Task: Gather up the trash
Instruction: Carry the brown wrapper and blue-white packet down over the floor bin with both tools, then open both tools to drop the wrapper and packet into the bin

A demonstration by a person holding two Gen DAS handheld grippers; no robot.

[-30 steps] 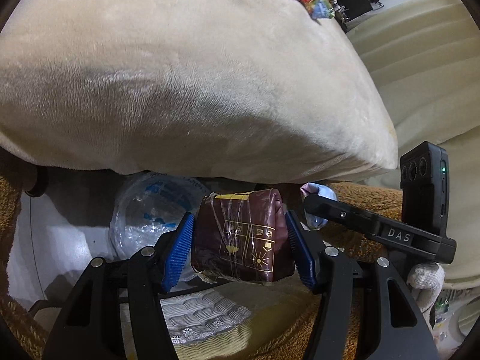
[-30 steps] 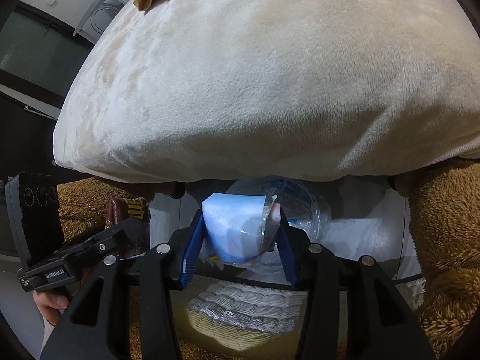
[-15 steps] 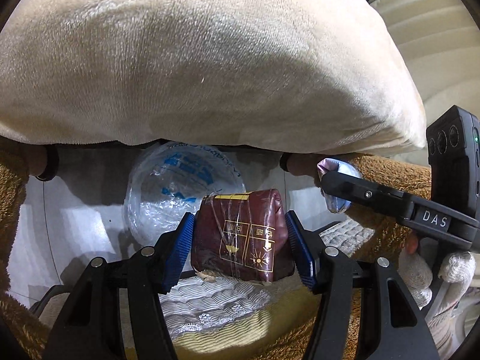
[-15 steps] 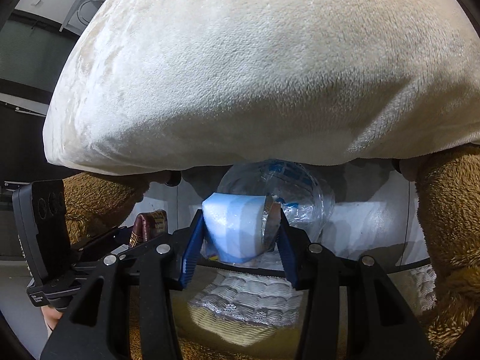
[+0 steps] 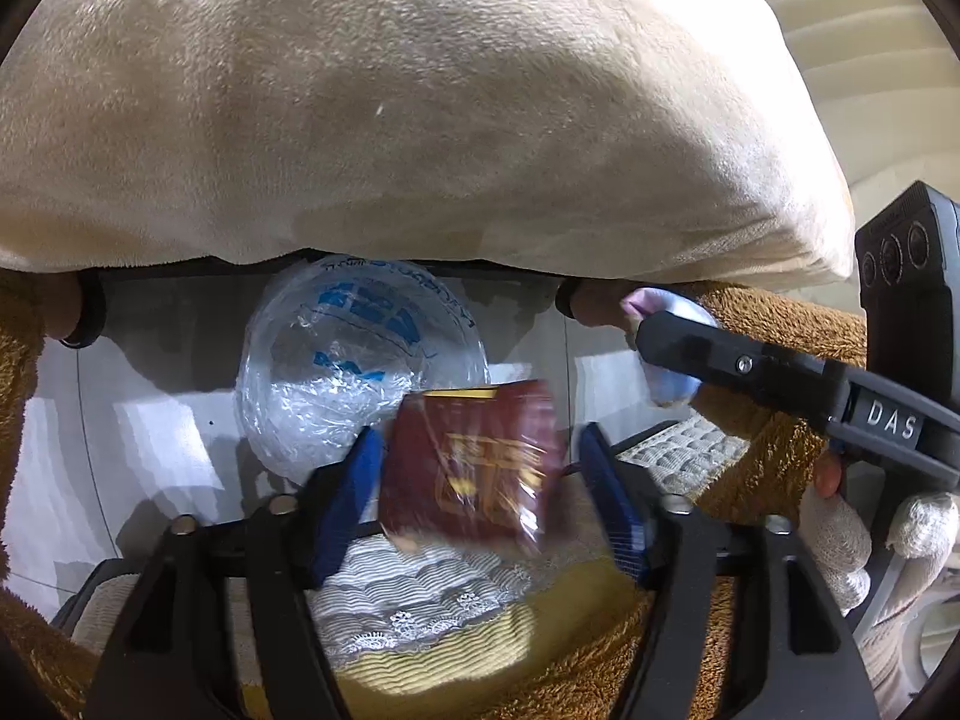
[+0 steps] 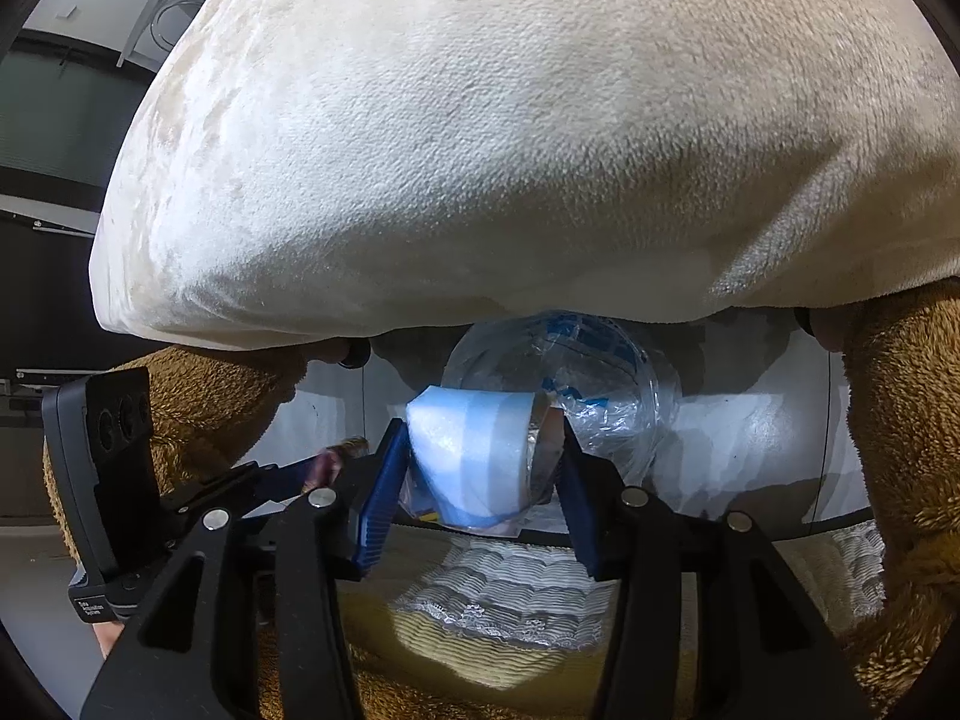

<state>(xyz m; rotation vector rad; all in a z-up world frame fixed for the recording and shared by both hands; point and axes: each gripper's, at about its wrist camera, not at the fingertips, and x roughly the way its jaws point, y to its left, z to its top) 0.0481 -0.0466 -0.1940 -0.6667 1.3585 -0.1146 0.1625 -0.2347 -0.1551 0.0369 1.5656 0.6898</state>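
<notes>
In the left wrist view my left gripper [image 5: 480, 498] has its jaws apart; a dark red wrapper [image 5: 474, 468] with gold print sits blurred between them, clear of the right pad. A clear plastic bag with blue print [image 5: 354, 360] lies open on the white floor just beyond it. In the right wrist view my right gripper [image 6: 480, 480] is shut on a blue and white wrapper [image 6: 474, 450], held in front of the same bag [image 6: 600, 384]. The right gripper also shows at the right of the left wrist view [image 5: 780, 372].
A big cream cushion [image 5: 420, 108] overhangs the bag from above. Brown plush fabric [image 6: 900, 420] flanks both sides. A white lace-edged cloth over yellow fabric [image 5: 420, 606] lies below the grippers. A gloved hand [image 5: 840, 540] holds the right gripper.
My left gripper's jaws have opened and the red wrapper has tilted and blurred, slipping loose. Both grippers have moved closer to the plastic bag. The right gripper keeps its hold.
</notes>
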